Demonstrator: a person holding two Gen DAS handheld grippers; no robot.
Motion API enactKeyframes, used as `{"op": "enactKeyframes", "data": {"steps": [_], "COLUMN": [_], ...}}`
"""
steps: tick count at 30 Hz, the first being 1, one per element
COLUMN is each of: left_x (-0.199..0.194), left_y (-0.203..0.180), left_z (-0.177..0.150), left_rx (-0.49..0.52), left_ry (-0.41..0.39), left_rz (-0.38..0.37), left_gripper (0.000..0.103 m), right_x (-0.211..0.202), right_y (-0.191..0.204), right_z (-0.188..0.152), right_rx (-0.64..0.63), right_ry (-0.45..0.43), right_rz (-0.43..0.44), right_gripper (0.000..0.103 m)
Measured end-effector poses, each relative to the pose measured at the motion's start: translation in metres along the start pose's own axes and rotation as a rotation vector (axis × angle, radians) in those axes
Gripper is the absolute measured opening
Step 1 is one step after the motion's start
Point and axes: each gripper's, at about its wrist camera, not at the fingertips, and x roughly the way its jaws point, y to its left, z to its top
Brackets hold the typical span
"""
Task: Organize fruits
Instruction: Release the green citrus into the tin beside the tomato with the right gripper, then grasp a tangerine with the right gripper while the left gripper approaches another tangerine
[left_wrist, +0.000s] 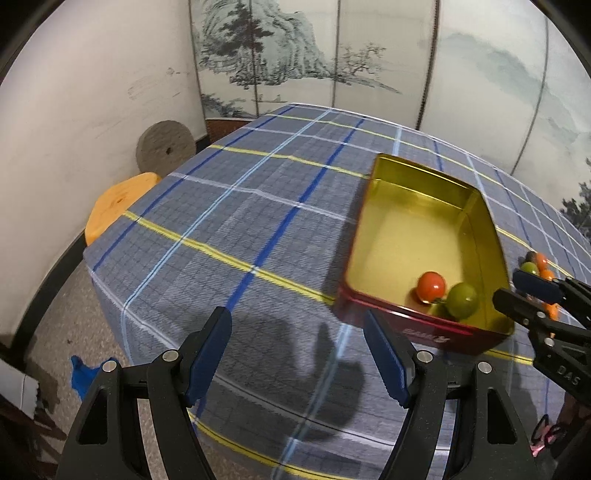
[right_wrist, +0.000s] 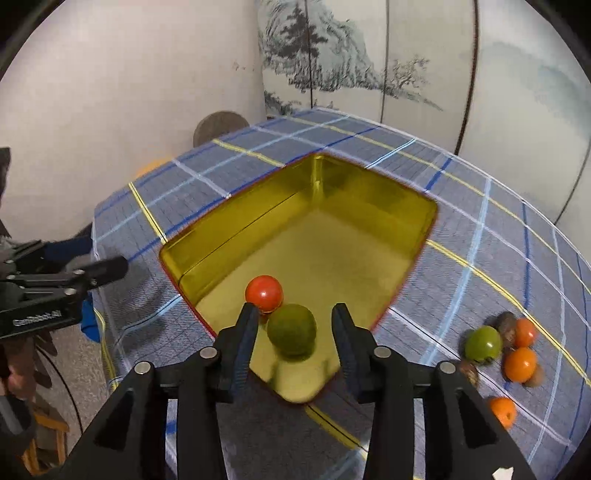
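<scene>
A gold-lined tin (right_wrist: 332, 251) with red outer walls (left_wrist: 406, 236) stands open on the plaid cloth. In its near corner lie a red fruit (right_wrist: 264, 292) (left_wrist: 431, 284) and a green fruit (right_wrist: 291, 334) (left_wrist: 463, 300). My right gripper (right_wrist: 294, 310) (left_wrist: 522, 293) hangs over that corner, open, its pads on either side of the green fruit with a gap on each side. My left gripper (left_wrist: 295, 317) (right_wrist: 110, 269) is open over bare cloth left of the tin, holding nothing. Several loose fruits lie right of the tin: a green one (right_wrist: 483, 344), orange ones (right_wrist: 520, 364) and brown ones (right_wrist: 506, 323).
The table's edge drops off on the left, where an orange stool (left_wrist: 118, 206) and a round grey stone (left_wrist: 166, 147) stand by the wall. A painted folding screen (left_wrist: 332, 55) closes the back. One orange fruit (right_wrist: 503, 411) lies apart near the front right.
</scene>
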Motion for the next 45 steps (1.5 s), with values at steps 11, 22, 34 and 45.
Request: {"op": "enactKeyframes", "data": {"steps": [11, 22, 34, 45], "left_x": [-0.006, -0.01, -0.01, -0.011], "left_y": [-0.041, -0.074, -0.094, -0.109], "left_z": [-0.003, -0.007, -0.01, -0.011], "left_rx": [0.08, 0.153, 0.195, 0.227], "left_ry": [-0.002, 0.007, 0.024, 0.025], "left_rz": [-0.059, -0.097, -0.118, -0.135], "left_gripper": [0.074, 0.074, 0.074, 0.074], "right_x": [-0.053, -0.064, -0.039, -0.02], "right_y": [-0.067, -0.144, -0.16, -0.154], "right_z": [-0.057, -0.106, -0.111, -0.092], "right_rx": [0.125, 0.255, 0.263, 0.198], "right_ry": [-0.005, 0.04, 0.049, 0.038], "right_rz": [-0.13, -0.247, -0.198, -0.198], "right_gripper": [0.042, 0.042, 0.042, 0.042]}}
